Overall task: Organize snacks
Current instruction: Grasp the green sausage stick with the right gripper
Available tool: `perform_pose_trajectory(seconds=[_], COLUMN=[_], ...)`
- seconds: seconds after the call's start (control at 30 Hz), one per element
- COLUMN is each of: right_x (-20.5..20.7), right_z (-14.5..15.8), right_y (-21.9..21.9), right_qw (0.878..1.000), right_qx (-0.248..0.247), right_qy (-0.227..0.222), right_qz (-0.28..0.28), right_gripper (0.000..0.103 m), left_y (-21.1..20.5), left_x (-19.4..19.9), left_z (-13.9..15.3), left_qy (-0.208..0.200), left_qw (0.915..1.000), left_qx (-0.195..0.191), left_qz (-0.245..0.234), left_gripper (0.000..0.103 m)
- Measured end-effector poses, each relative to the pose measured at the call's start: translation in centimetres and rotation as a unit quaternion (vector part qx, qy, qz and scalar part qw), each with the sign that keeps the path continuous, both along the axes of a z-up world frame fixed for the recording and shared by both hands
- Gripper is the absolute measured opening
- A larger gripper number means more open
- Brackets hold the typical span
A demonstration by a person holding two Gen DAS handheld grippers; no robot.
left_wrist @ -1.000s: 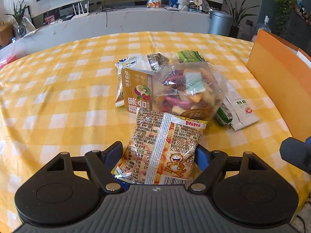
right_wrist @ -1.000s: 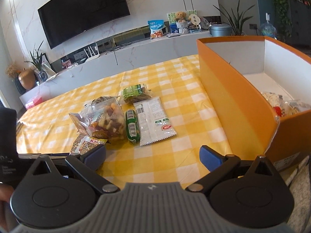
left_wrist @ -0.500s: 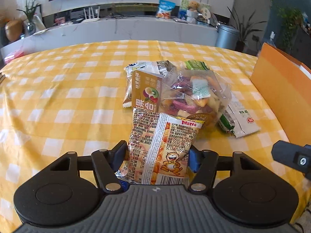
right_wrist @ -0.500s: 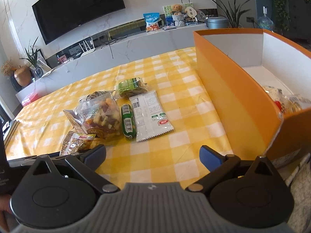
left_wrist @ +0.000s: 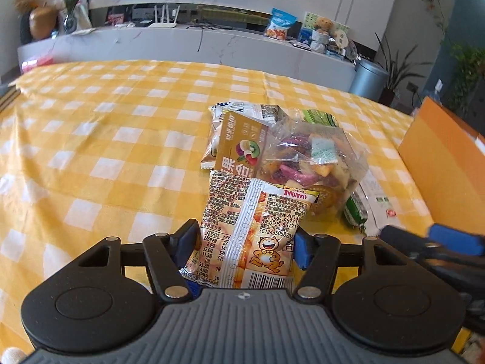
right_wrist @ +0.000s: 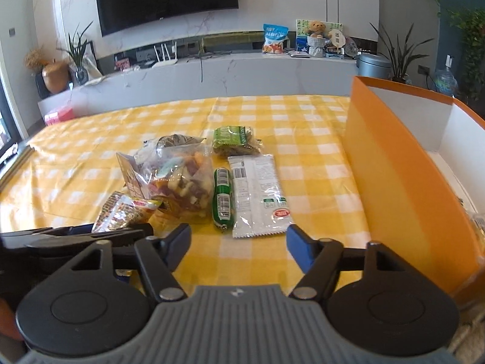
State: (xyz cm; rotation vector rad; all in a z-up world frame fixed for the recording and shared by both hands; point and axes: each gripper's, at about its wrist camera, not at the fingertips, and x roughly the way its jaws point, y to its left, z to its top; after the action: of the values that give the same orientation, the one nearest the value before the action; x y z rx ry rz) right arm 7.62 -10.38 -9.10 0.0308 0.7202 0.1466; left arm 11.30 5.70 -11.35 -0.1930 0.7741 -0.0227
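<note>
Grip is the point here: the left gripper (left_wrist: 247, 244) has its two blue pads pressed against the sides of the Mimi snack packet (left_wrist: 257, 221), low down near the barcode end, so the packet stands up between them above the yellow checked tablecloth (left_wrist: 91, 139). The hold looks sound but sits near the bottom, so the top of the packet will likely flop; lifting it gently and keeping it upright should stop it sliding out

The right gripper (right_wrist: 238, 241) holds nothing. Its jaws have just been closing and now stand partly open over bare cloth, just short of the green sausage (right_wrist: 222, 197) and the white wrapper (right_wrist: 257, 194)

The orange box (right_wrist: 391, 179) stands on the right of the table, close beside the right gripper, with its white inside open to the top. To finish this step well, I judge the left hand should carry the packet high enough to clear the near wall of the box, crossing over the right gripper instead of into it, and let go only once the packet is well inside. The clear bag of mixed pieces (left_wrist: 309, 157) lies just behind the packet, so lift straight up first to avoid dragging it
</note>
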Motion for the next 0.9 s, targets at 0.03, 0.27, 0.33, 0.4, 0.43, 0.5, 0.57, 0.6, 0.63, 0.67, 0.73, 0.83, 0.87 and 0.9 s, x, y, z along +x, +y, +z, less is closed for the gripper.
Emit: perform_pose_trajectory(seconds=[0.03, 0.27, 0.33, 0.4, 0.43, 0.5, 0.57, 0.6, 0.63, 0.67, 0.73, 0.83, 0.87, 0.9], right_x=[0.4, 3.8, 4.7, 5.4, 5.7, 6.0, 6.0, 6.0, 5.9, 5.8, 5.7, 5.3, 5.0, 4.6], right_z=[-0.3, -2.6, -3.0, -3.1, -3.1, -3.1, -3.2, -3.2, -3.2, -3.1, -3.1, -2.9, -2.8, -2.8], right_y=[0.4, 2.3, 2.7, 3.0, 3.2, 3.5, 3.5, 3.4, 3.4, 3.4, 3.4, 3.0, 2.9, 2.7], right_qw=[1.0, 0.999, 0.998, 0.998, 0.998, 0.998, 0.998, 0.998, 0.998, 0.998, 0.998, 0.999, 0.999, 0.999], right_qx=[-0.003, -0.027, -0.039, -0.042, -0.05, -0.063, -0.062, -0.06, -0.058, -0.056, -0.056, -0.039, -0.034, -0.032], right_qy=[0.002, 0.04, 0.043, 0.039, 0.037, 0.028, 0.022, 0.02, 0.017, 0.014, 0.013, 0.02, 0.024, 0.028], right_qz=[0.003, 0.007, 0.003, 0.003, 0.005, 0.008, 0.01, 0.014, 0.019, 0.024, 0.027, 0.025, 0.025, 0.026], right_gripper=[0.061, 0.033, 0.033, 0.033, 0.033, 0.033, 0.03, 0.026, 0.02, 0.017, 0.017, 0.017, 0.017, 0.017], left_y=[0.1, 0.4, 0.4, 0.7, 0.7, 0.8, 0.7, 0.7, 0.7, 0.6, 0.6, 0.3, 0.2, 0.2], left_x=[0.0, 0.1, 0.2, 0.3, 0.3, 0.3, 0.3, 0.3, 0.3, 0.3, 0.3, 0.2, 0.3, 0.3], left_z=[0.0, 0.1, 0.1, 0.1, 0.1, 0.1, 0.1, 0.1, 0.1, 0.1, 0.0, 0.0, 0.0, 0.0], left_qy=[0.0, 0.005, 0.005, 0.007, 0.007, 0.007, 0.008, 0.007, 0.007, 0.007, 0.007, 0.006, 0.006, 0.006], left_qw=[1.0, 0.9997, 0.9997, 0.9994, 0.9993, 0.9993, 0.9994, 0.9995, 0.9995, 0.9995, 0.9996, 0.9999, 0.9999, 0.9999], left_qx=[-0.004, -0.021, -0.023, -0.032, -0.034, -0.036, -0.032, -0.03, -0.029, -0.028, -0.025, -0.015, -0.013, -0.013], left_qz=[0.002, 0.007, 0.009, 0.012, 0.011, 0.01, 0.009, 0.009, 0.009, 0.008, 0.006, 0.003, 0.002, 0.002], left_gripper=[0.072, 0.071, 0.07, 0.07, 0.07, 0.07, 0.07, 0.07, 0.07, 0.071, 0.071, 0.071, 0.071, 0.071])
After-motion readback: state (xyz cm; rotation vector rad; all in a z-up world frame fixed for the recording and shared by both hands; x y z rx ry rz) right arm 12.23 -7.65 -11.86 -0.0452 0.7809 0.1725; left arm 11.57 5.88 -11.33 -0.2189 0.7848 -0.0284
